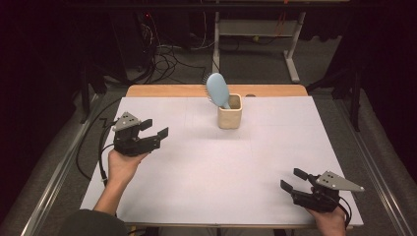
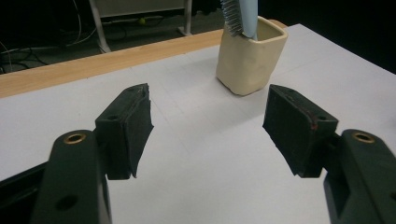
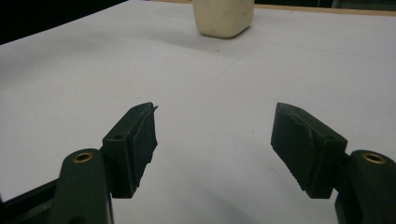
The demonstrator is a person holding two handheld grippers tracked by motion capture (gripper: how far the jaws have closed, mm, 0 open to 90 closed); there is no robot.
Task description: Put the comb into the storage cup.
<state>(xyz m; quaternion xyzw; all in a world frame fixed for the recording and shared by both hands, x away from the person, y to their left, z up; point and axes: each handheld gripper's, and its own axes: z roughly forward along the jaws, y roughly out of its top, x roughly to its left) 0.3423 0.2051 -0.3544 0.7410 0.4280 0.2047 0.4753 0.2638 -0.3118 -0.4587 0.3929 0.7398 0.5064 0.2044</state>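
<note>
Hairbrush (image 1: 218, 89), pale blue, stands head-up in a cream cup (image 1: 229, 117) near the far middle of the white tabletop (image 1: 221, 167). The handle sits inside the cup; the head leans to the cup's left and overhangs its rim. In the left gripper view the bristles face that gripper.

Left gripper (image 1: 156, 129) is held above the tabletop at the left side, pointing roughly toward the cup, well apart from it. Jaws released, nothing between them; bare tabletop shows through the gap in the left gripper view (image 2: 208, 126).

Right gripper (image 1: 293, 179) sits near the front right corner, far from the cup. Jaws released wide, holding nothing (image 3: 215, 140).

Risks, as judged from this layout:
- The brush is top-heavy and leans. A sideways nudge on the head could tip the cup, which looks light and is not steadied.
- Closing on the bristled face gives poor purchase; the brush may twist or slip.
- Lifting at an angle could catch the handle on the rim and drag the cup along.
- With the right gripper far away, nothing is placed to brace the cup.
</note>
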